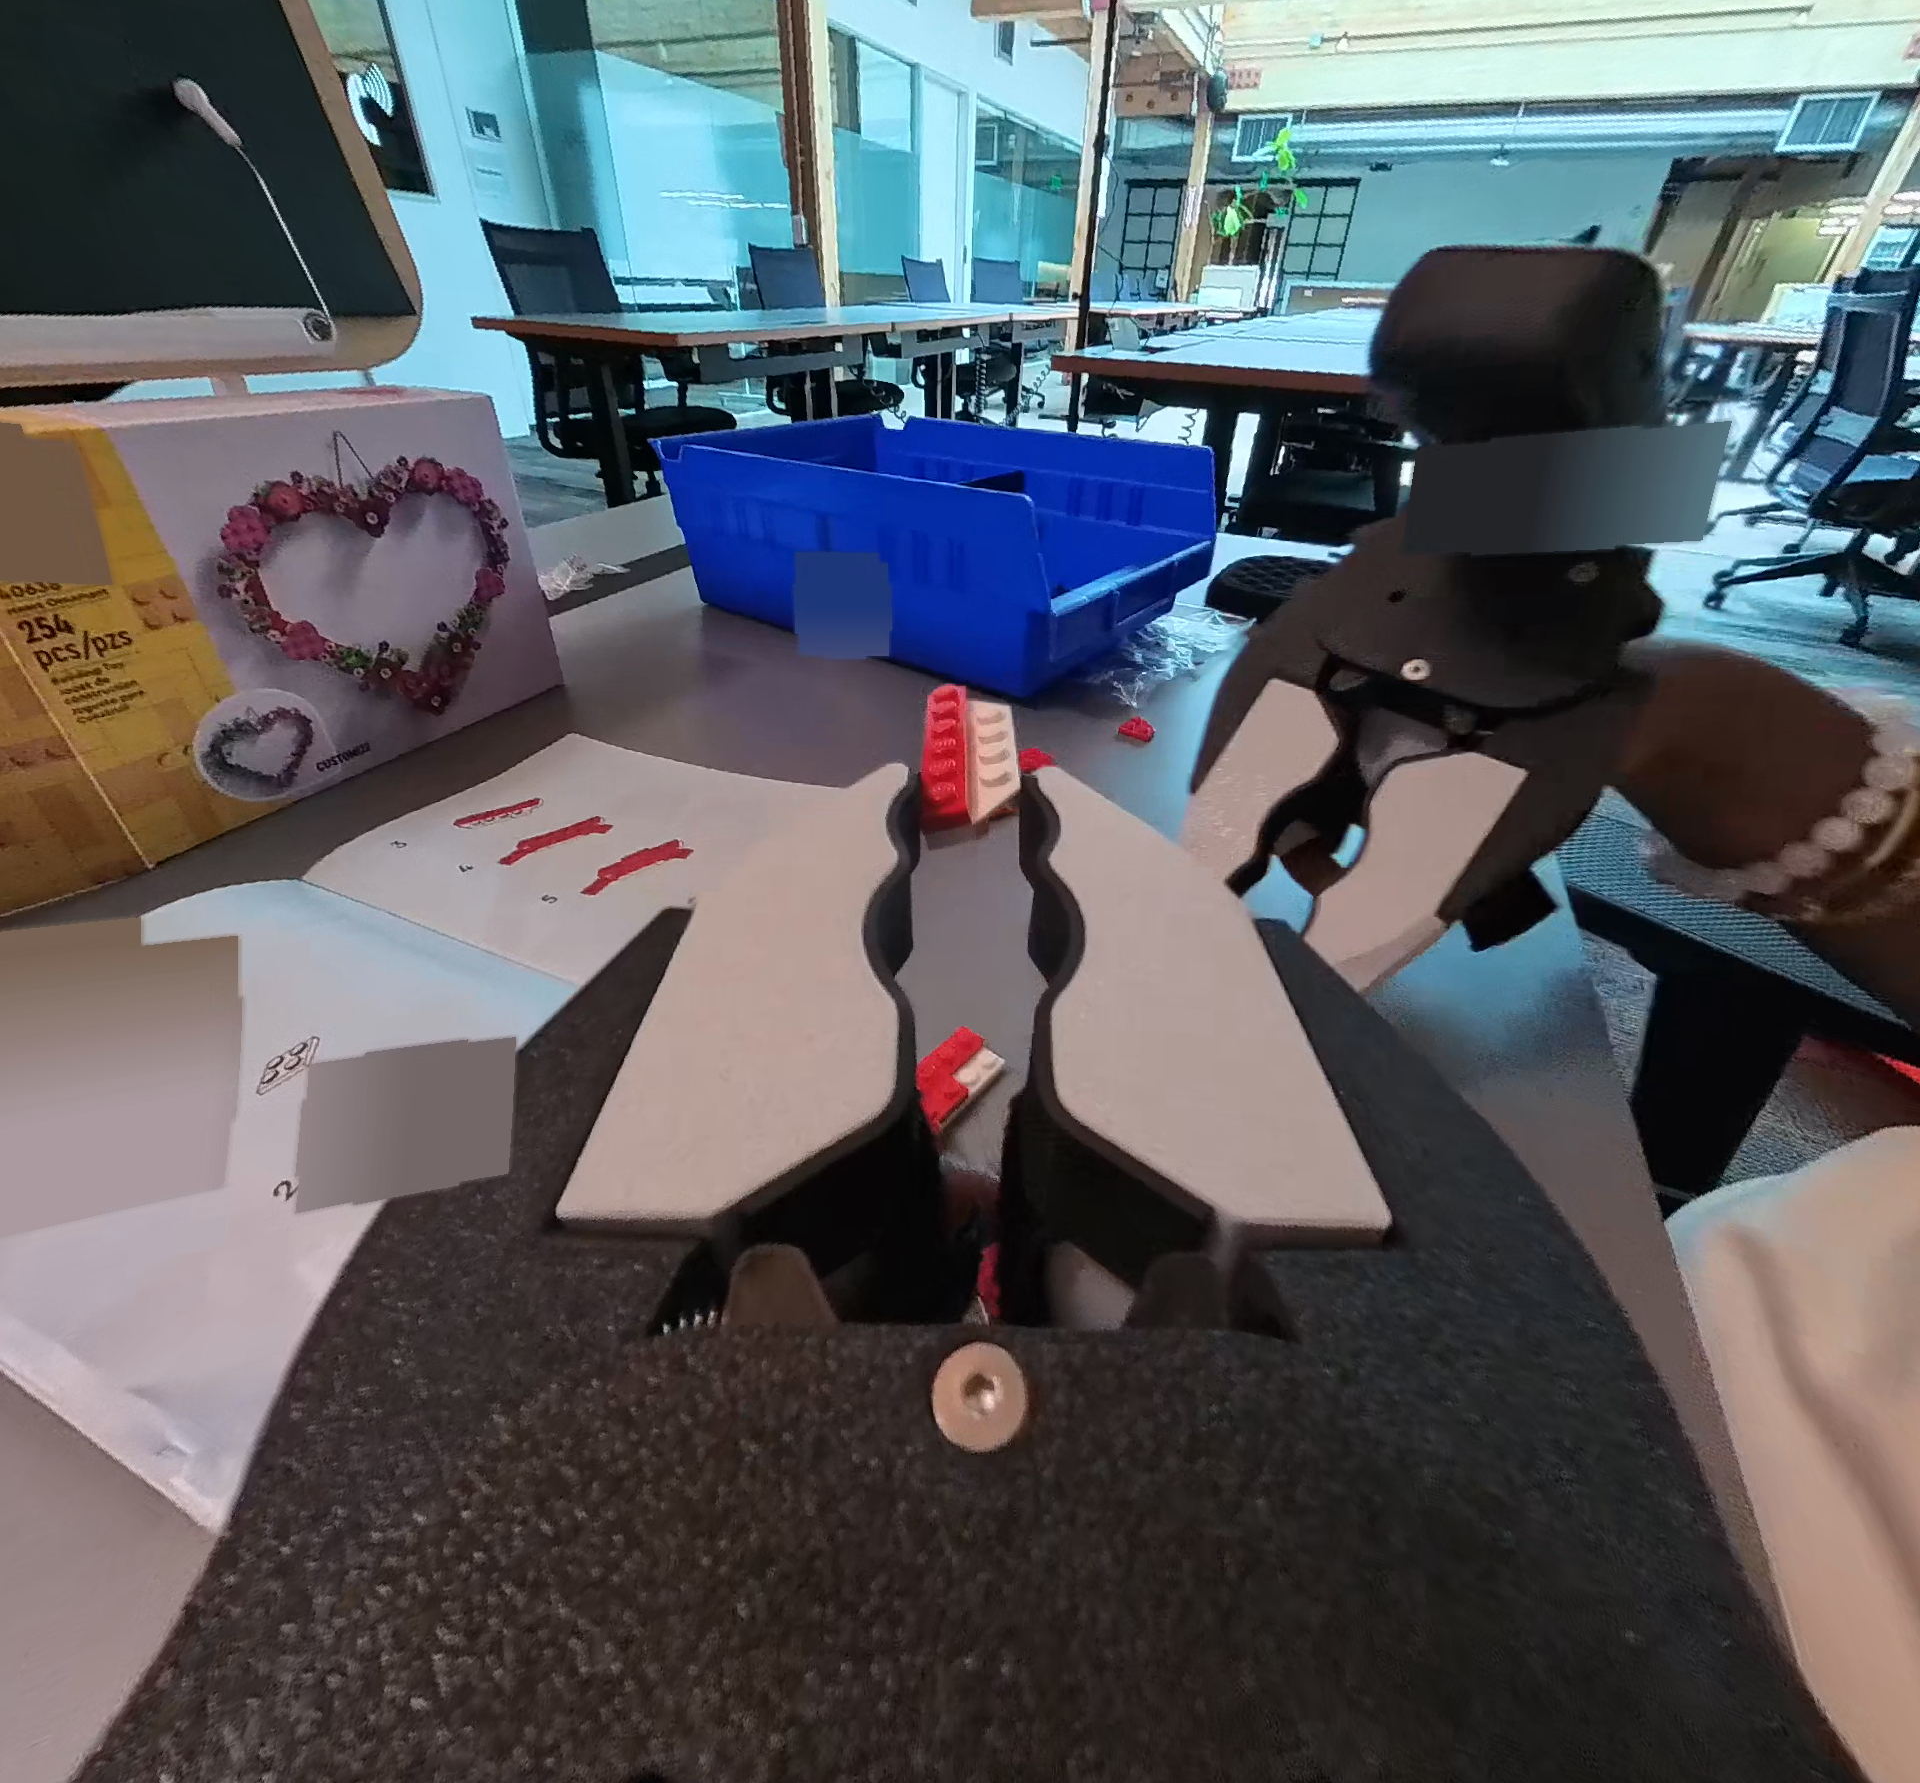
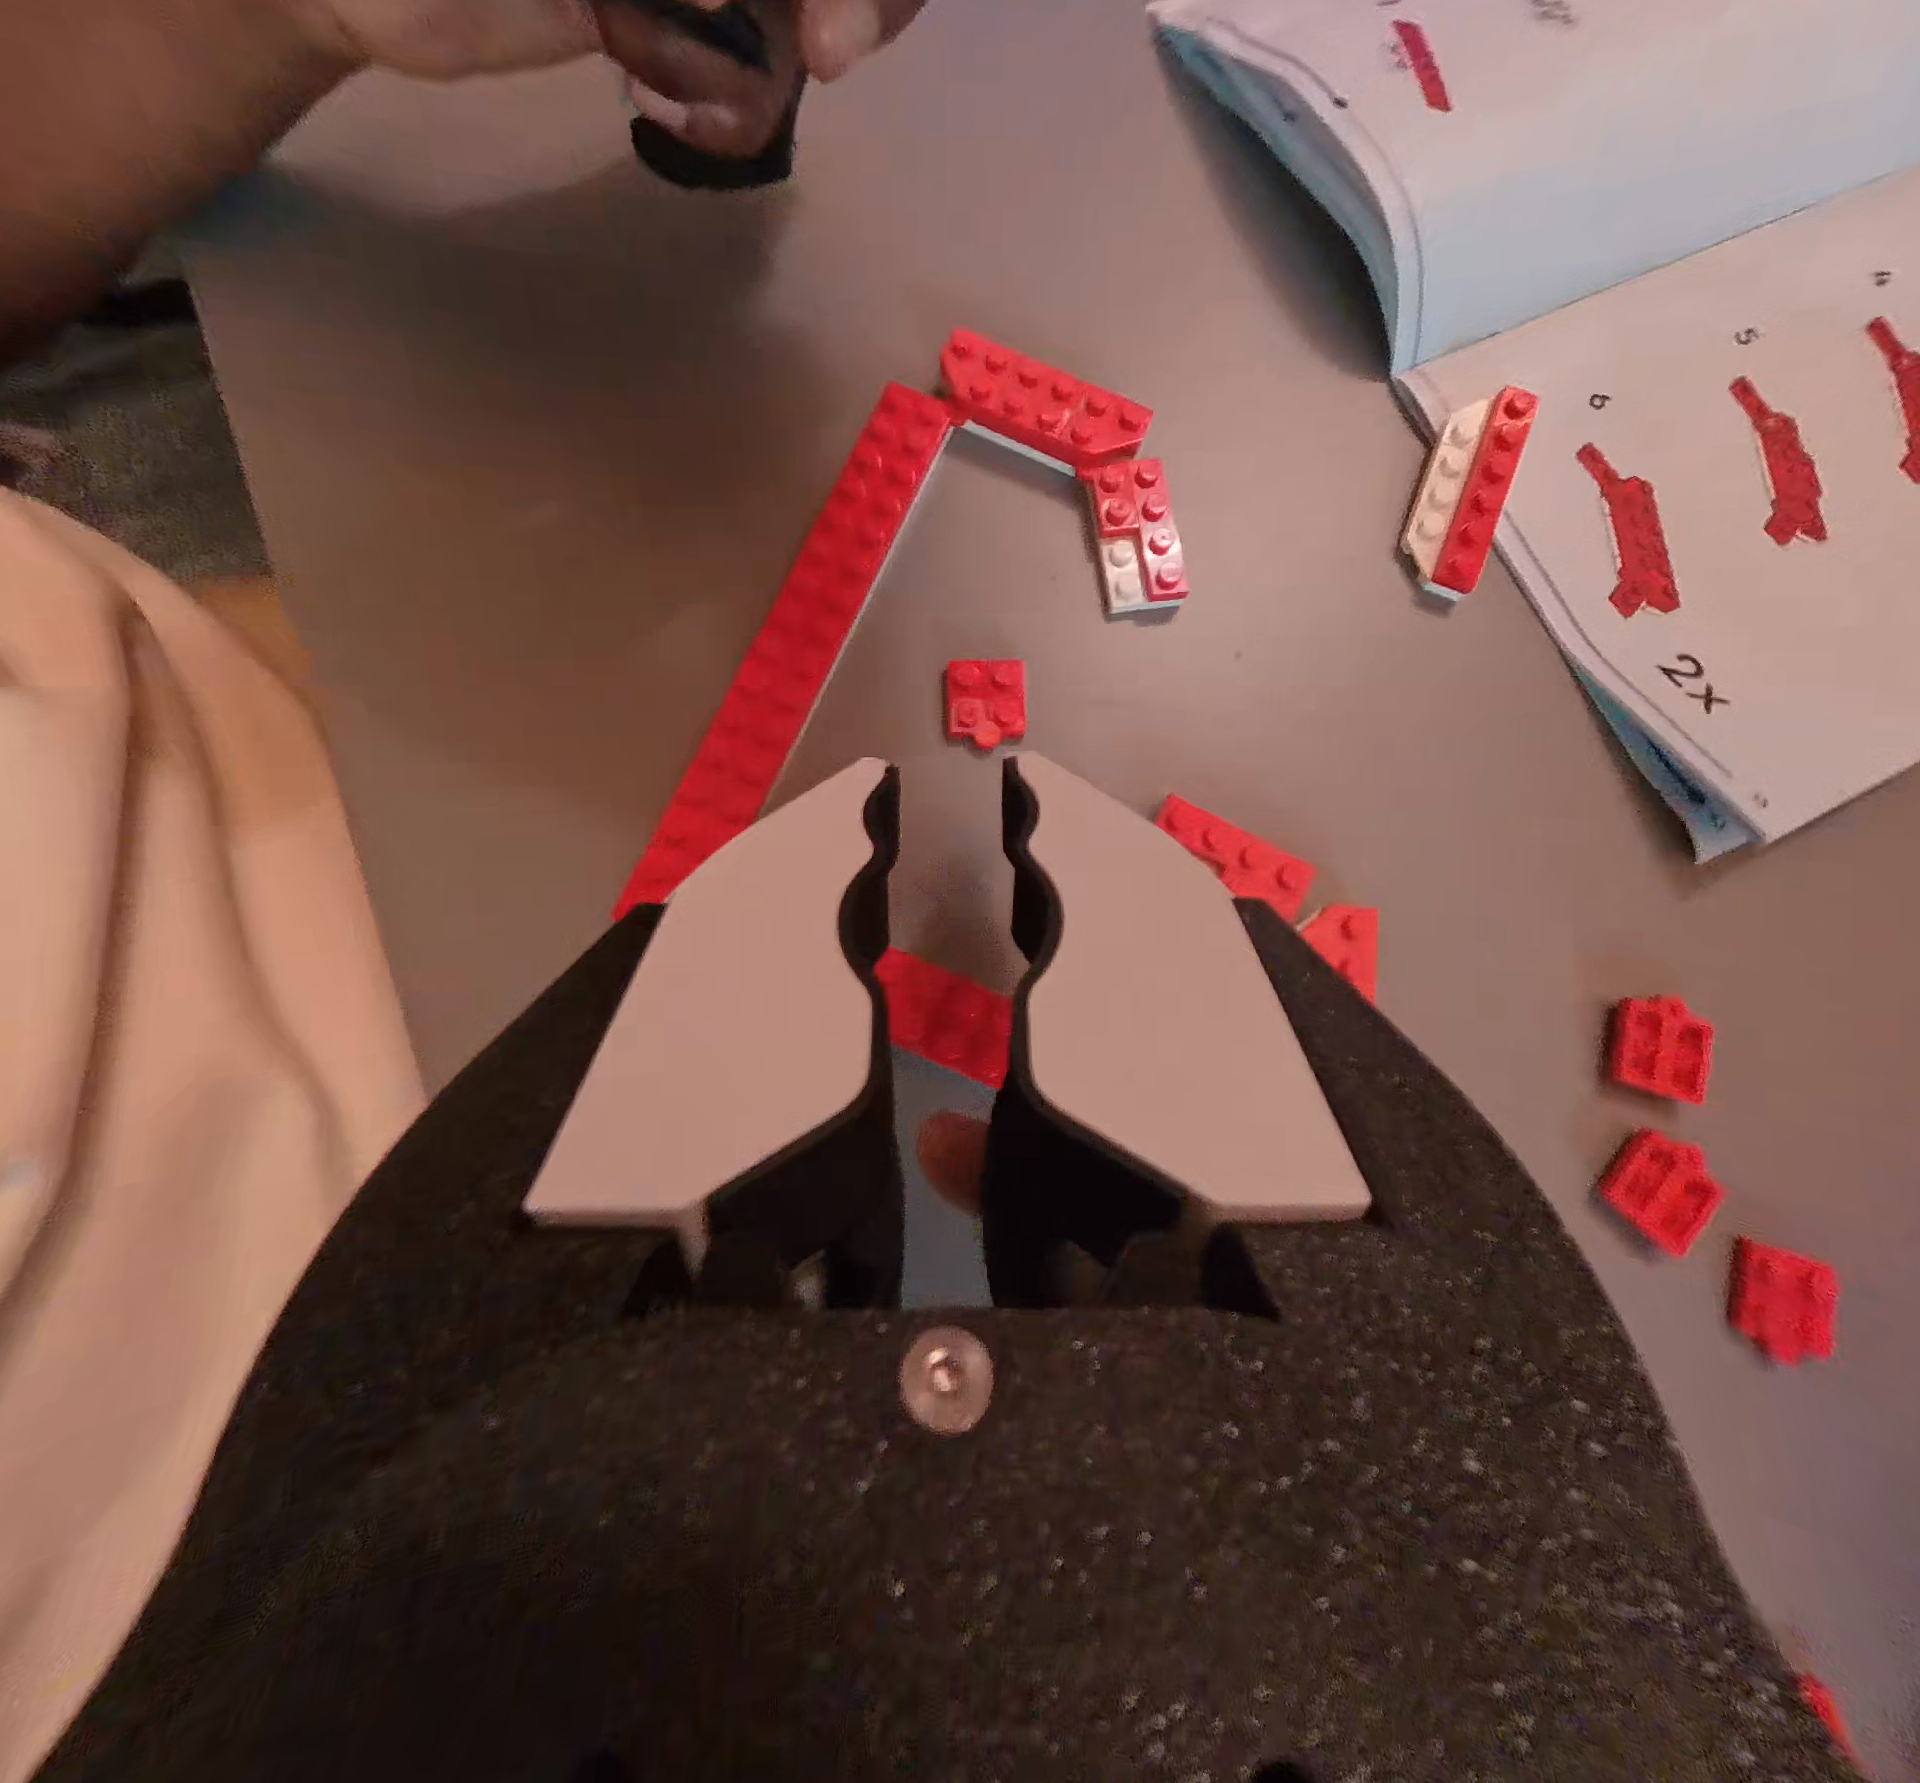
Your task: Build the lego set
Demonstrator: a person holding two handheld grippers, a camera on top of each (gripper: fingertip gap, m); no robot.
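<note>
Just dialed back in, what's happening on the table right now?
A person is building a Lego set with two handheld grippers. The left gripper is shut on a small red-and-white brick piece, held above the table. The right gripper hangs open and empty over loose red plates, just short of a small red plate. A partly built red frame lies flat beside the open instruction booklet.

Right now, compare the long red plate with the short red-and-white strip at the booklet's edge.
The long red plate is all red; the red-and-white strip pairs a red row with a white one. The plate is far longer than the strip. The plate lies on bare table; the strip lies partly on the booklet. Both lie flat, studs up.
</note>
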